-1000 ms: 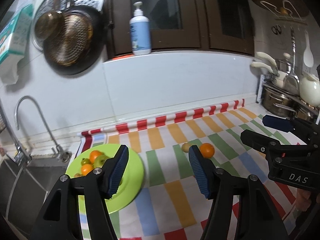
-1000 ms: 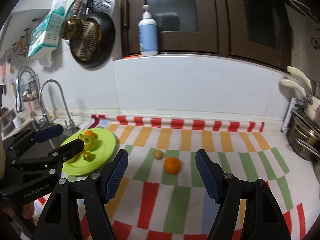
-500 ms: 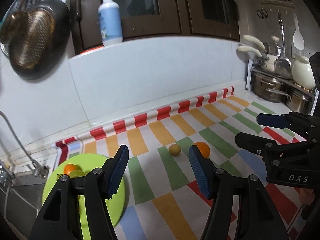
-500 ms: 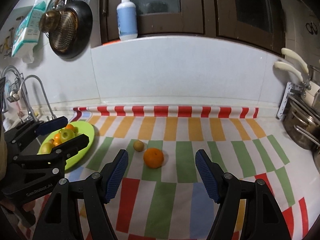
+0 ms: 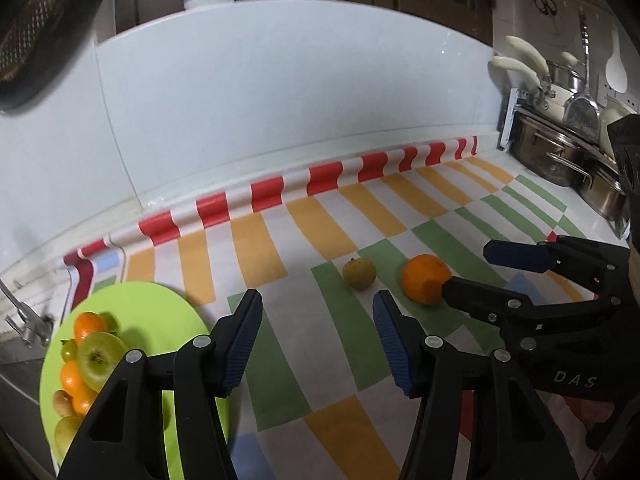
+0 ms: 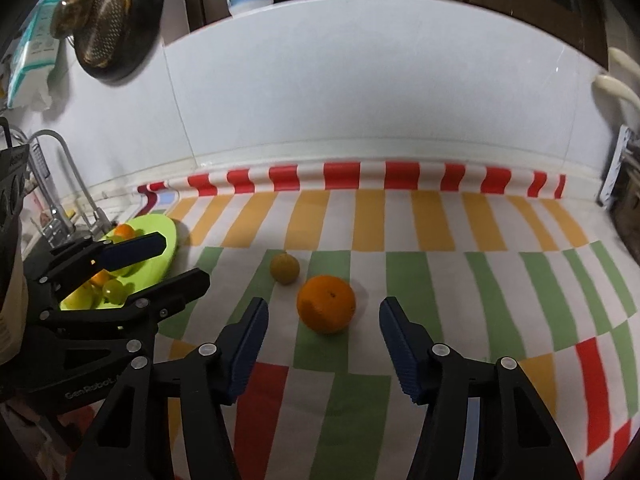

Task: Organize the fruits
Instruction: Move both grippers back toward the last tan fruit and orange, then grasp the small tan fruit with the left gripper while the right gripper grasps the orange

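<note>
Fruit sits in two places on the striped cloth [image 6: 440, 280]: an orange [image 6: 326, 304] and a small yellowish fruit [image 6: 285, 268] lie just beside each other, well apart from the lime-green plate [image 5: 160, 312] piled with other fruit. Right gripper [image 6: 322, 318] hovers wide open just before the orange, not touching it. Left gripper [image 5: 318, 312], also wide open, holds nothing.

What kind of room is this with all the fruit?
Most likely a home kitchen. A faucet stands by a sink at the counter's left end, steel pots sit at the right end, and a pan hangs on the tiled wall. Fruit is piled on a green plate.
</note>
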`<state>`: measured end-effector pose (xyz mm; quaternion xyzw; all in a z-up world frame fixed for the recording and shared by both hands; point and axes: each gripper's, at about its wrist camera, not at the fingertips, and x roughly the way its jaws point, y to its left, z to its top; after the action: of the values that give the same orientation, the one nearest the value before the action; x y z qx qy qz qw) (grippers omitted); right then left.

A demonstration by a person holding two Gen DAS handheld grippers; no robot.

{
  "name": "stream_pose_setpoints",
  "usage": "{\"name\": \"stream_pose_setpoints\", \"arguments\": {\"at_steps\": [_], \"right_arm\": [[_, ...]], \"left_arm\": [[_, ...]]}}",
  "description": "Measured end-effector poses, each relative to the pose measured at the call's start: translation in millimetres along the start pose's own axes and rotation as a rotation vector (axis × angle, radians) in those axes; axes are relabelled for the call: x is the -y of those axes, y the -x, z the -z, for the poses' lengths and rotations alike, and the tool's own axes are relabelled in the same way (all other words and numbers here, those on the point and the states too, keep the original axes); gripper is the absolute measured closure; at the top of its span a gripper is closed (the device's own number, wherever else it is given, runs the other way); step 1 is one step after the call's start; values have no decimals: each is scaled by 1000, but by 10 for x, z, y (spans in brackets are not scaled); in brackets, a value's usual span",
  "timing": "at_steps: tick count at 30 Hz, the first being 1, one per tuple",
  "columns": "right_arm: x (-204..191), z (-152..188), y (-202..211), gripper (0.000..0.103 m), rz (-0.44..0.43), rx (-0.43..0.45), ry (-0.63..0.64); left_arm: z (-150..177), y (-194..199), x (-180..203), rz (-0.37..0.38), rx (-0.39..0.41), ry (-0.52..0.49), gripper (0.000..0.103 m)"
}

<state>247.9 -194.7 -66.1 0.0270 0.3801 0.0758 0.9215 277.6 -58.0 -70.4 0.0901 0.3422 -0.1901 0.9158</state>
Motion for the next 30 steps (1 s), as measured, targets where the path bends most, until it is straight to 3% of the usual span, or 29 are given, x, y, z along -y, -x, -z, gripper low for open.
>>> {"name": "stream_pose_setpoints", "arguments": {"at_steps": [10, 13, 18, 30], "right_arm": [[74, -6, -345, 49, -22, -70, -41], [94, -2, -405, 59, -37, -84, -47], [116, -17, -398, 61, -35, -76, -47], [421, -35, -235, 61, 64, -31, -92]], "left_arm": [[-15, -221, -18, 20, -31, 0, 49], [-19, -276, -8, 28, -44, -4, 49], [-74, -366, 57, 45, -56, -15, 50], [-251, -693, 263, 114, -123, 5, 71]]}}
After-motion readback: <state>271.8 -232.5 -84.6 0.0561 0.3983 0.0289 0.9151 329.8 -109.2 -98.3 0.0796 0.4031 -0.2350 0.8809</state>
